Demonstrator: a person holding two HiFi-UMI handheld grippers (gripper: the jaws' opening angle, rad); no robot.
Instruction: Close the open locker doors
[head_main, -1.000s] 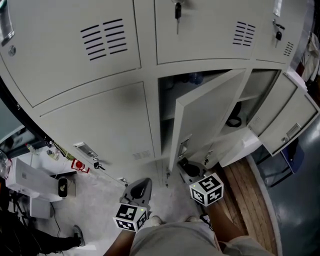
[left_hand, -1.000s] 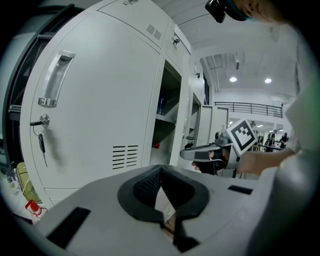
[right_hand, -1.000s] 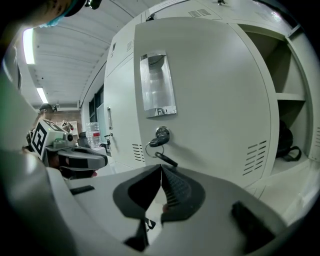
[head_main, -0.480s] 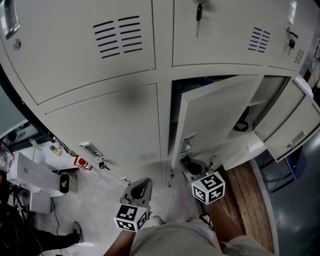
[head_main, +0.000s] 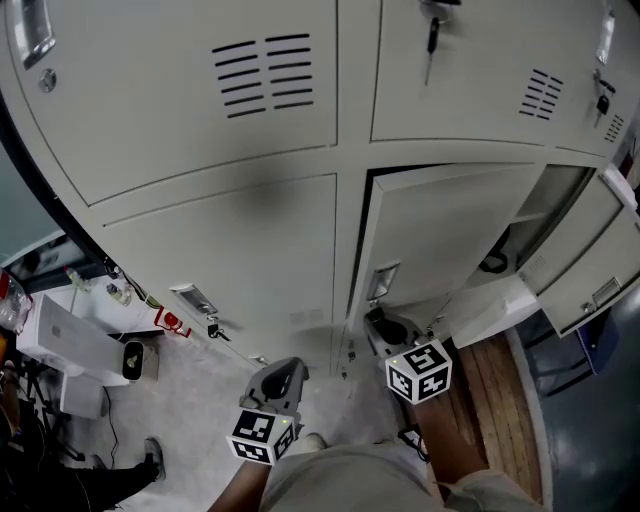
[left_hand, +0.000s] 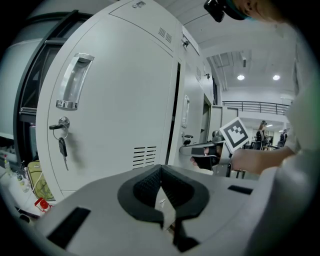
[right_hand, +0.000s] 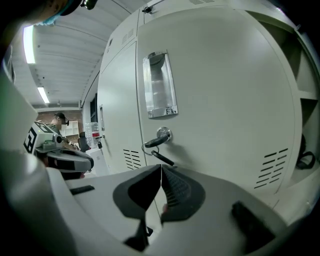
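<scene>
Straight ahead of the nearer right gripper (head_main: 379, 326), jaws together on nothing: the ajar locker door (head_main: 450, 235), long edge upright. Farther left, the left gripper (head_main: 284, 373), likewise pinched empty.

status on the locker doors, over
Both shut, empty: left tongs, right tongs. Right tongs at the middle door, which is ajar. End door wide open. No blockage seen.

Left gripper (left_hand: 160, 168), right gripper (right_hand: 161, 167): grey shells, black ribbed jaw pads. Marker cubes (head_main: 262, 435): white, black squares. Garment (head_main: 350, 482): beige.
</scene>
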